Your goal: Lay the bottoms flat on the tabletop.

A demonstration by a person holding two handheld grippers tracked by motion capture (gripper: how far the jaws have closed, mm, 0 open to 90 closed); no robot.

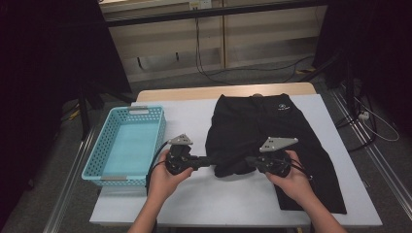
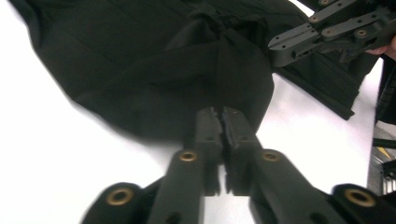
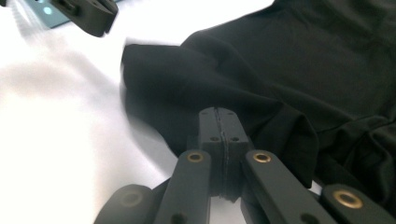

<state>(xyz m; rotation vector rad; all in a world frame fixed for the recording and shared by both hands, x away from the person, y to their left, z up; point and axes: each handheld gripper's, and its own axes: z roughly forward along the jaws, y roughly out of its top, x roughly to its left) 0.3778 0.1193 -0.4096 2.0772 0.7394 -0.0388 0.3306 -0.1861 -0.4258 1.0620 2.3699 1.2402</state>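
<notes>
One pair of black shorts [image 1: 262, 131] lay spread on the white desk [image 1: 194, 199], right of the single blue basket [image 1: 127, 143]. Two grippers met at the garment's near edge: the left gripper [image 1: 210, 160] and right gripper [image 1: 248, 160] each had fingers pinched tight on a fold of cloth.

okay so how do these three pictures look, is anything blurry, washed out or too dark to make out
High view: dim and soft, dark at both upper sides; the black shorts show little fold detail, the blue basket reads clearly. Left gripper view: white table blown out, garment edge smeared, close jaw parts soft. Right gripper view: table overexposed at left, cloth's left edge blurred, left gripper out of focus at the top.
</notes>
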